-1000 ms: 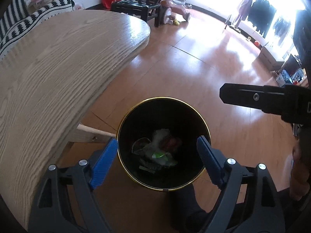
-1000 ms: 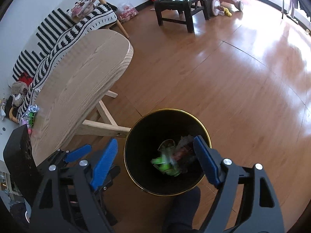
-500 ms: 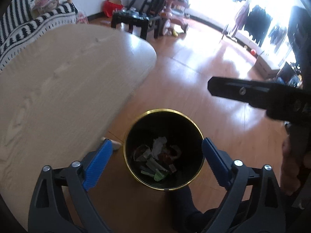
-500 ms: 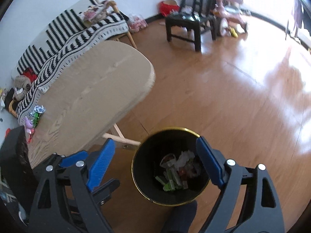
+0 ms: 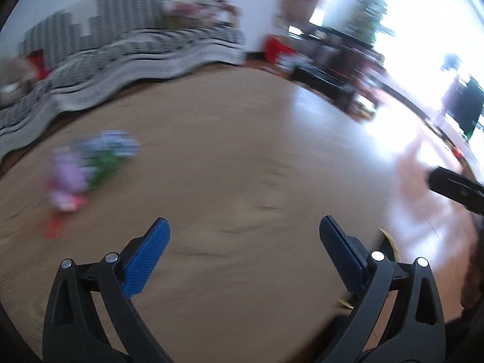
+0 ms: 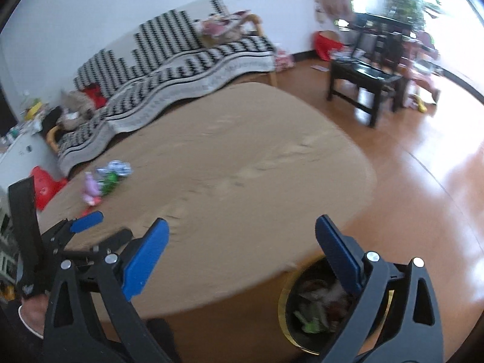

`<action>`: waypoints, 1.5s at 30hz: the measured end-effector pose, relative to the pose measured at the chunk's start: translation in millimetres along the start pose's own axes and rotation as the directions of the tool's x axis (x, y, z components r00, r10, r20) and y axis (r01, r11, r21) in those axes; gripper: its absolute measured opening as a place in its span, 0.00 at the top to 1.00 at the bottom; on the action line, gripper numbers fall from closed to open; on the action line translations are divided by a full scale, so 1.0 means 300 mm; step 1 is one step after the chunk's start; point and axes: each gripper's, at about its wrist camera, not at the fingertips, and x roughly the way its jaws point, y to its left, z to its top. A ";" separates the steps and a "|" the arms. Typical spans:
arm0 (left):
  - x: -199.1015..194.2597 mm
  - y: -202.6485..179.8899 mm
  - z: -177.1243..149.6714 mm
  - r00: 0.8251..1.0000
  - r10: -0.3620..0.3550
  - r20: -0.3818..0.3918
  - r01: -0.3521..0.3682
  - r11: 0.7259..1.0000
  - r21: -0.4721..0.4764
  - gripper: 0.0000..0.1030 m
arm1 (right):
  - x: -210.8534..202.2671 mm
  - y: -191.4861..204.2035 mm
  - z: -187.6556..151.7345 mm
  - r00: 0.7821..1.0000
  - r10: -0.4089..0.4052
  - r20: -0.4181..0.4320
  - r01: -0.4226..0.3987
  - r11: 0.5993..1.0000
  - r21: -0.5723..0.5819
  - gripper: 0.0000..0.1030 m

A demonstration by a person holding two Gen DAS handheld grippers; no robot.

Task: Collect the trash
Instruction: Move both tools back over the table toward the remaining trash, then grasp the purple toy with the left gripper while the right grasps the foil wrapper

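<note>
Left tongs (image 5: 243, 236) and right tongs (image 6: 240, 236): both spread wide, blue pads bare, nothing held, poised above the near edge of the wooden counter (image 6: 242, 157). The left tongs also show at the lower left of the right wrist view, nearer the litter than the right pair. Remaining trash (image 6: 104, 181), a small cluster of purple, green, blue-white and red wrappers, lies on the counter's left part, ahead and to the left of both tongs and well apart from them; blurred in the left wrist view (image 5: 87, 166). Black, gold-rimmed bin (image 6: 290, 308): on the floor just beside the counter's edge, under the right tongs, holding litter. Background: striped sofa (image 6: 181, 60), black chair (image 6: 369, 72), glossy wooden floor (image 6: 423, 163).
</note>
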 end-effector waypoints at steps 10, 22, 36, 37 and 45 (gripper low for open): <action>0.002 0.477 -0.003 0.963 0.268 0.026 -0.268 0.963 -0.021 0.06 | 0.298 0.449 0.078 0.982 0.174 -0.070 -0.179 0.982 -0.066 0.09; 0.153 0.627 0.015 0.972 0.235 -0.005 -0.235 0.971 -0.043 0.06 | 0.740 0.703 0.171 0.937 0.291 -0.192 -0.293 0.956 0.019 0.09; 0.241 0.645 0.034 0.984 0.173 -0.034 -0.176 0.980 -0.089 0.33 | 0.959 0.732 0.238 0.888 0.388 -0.245 -0.365 0.921 0.136 0.30; 0.240 0.645 0.033 0.986 0.166 -0.033 -0.169 0.982 -0.089 0.40 | 0.962 0.735 0.238 0.884 0.393 -0.254 -0.370 0.919 0.132 0.38; 0.161 0.649 0.043 0.982 0.186 0.014 -0.184 0.977 -0.107 0.48 | 0.880 0.751 0.242 0.894 0.398 -0.206 -0.392 0.917 0.071 0.66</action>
